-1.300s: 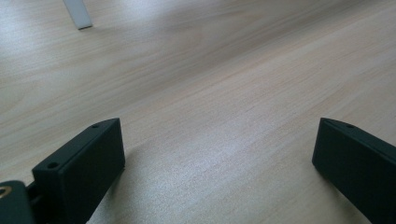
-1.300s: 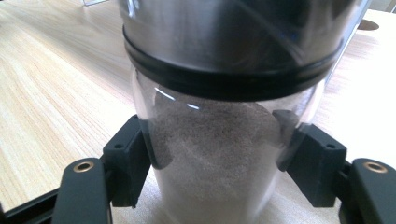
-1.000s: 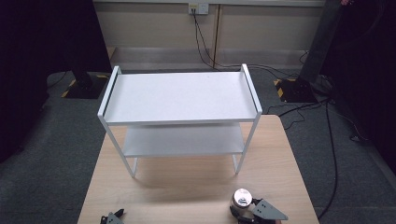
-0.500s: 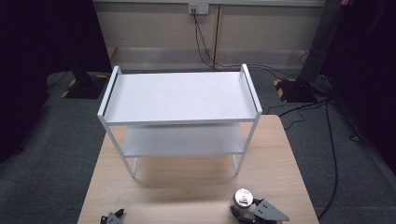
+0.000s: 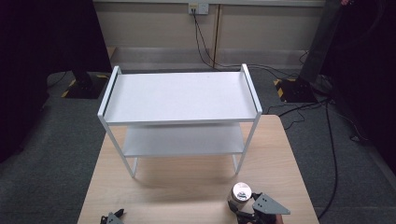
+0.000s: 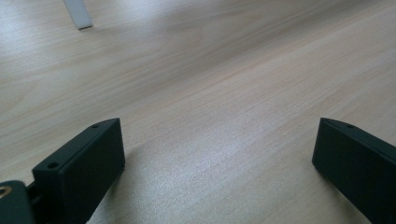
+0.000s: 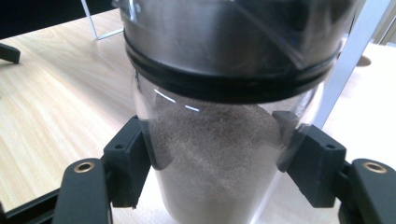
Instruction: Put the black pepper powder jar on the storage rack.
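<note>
We're holding two grippers at the near edge of a light wood table (image 5: 187, 186). The right gripper (image 5: 250, 211) is sitting at the table's near right w/ its jaws pinching a clear jar (image 7: 224, 140) from both sides; in the right gripper view the black pads are pressing against the glass wall just below the jar's metal lid w/ a black seal ring, and the jar is holding a fine brownish powder. In the high view the jar (image 5: 240, 194) is standing upright on the tabletop, its shiny lid facing up, just in front of the gripper's grey three-cornered plate and near the front right leg of a white two-tier shelf rack (image 5: 180, 100), but apart from it. The rack is standing at the far half of the table, both tiers bare. The left gripper (image 5: 112, 217) is resting at the near left, well apart from the jar; in the left gripper view its jaws are spread wide over bare wood w/ nothing btw them, and a white rack leg (image 6: 78, 13) is showing at the top.
</note>
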